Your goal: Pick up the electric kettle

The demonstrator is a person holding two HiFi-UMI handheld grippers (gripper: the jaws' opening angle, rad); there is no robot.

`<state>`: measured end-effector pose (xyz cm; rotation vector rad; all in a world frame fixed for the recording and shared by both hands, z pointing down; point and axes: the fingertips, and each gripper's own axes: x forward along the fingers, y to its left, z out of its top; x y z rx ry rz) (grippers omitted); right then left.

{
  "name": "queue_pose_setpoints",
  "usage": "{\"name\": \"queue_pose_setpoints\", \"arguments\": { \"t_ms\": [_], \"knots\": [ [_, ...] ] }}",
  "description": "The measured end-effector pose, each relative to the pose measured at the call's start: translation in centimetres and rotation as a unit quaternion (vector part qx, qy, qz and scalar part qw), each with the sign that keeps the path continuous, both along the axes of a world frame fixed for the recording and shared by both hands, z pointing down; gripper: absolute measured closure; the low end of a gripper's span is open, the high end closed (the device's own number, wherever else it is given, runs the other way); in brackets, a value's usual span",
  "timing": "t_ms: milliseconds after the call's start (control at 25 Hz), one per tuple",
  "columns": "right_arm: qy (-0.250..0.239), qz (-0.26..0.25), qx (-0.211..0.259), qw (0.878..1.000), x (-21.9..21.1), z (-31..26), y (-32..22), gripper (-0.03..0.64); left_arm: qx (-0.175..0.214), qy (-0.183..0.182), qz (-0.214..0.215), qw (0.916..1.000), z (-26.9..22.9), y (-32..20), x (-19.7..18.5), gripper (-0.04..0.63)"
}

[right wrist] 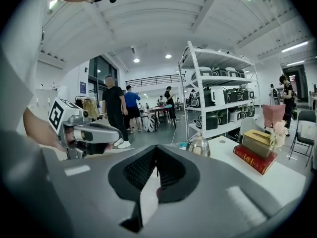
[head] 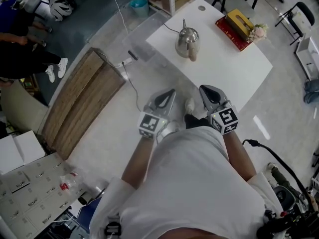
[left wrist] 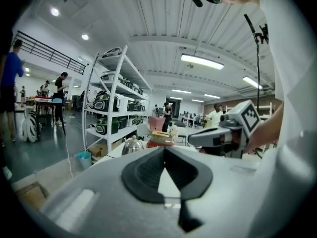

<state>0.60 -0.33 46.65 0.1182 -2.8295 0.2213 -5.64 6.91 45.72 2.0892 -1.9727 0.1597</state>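
The kettle (head: 187,41) stands upright on the white counter (head: 224,68), in the upper middle of the head view, close to the counter's left edge. Both grippers are in the lower centre of that frame, near the person's body and well apart from the kettle. The left gripper (head: 171,92) has its fingers pressed together with nothing between them. The right gripper (head: 205,89) is the same, fingers together and empty.

I judge that the step in hand is the approach, because nothing is grasped yet. The next move calls for bringing one gripper to the kettle and spreading its fingers before it arrives, since closed fingers cannot take anything. Where on the kettle to grip is too small to tell from here.

Only the head view gives the layout from above: the kettle, and the red book (head: 232,31) at the counter's upper right end. The gripper views show the kettle from the side, with its lid on, and a shelf rack (right wrist: 190,83) behind it that the head view does not show. Each gripper view also has the other gripper at its side.
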Motion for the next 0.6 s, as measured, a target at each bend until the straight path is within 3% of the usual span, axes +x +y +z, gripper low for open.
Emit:
{"name": "queue_pose_setpoints", "arguments": {
  "t_ms": [600],
  "knots": [
    [0.004, -0.047, -0.035, 0.998, -3.3, 2.6, -8.2, 0.598, -0.028, -0.004, -0.026, 0.9993, 2.1, -7.8, -2.6, 0.594]
  ]
}}
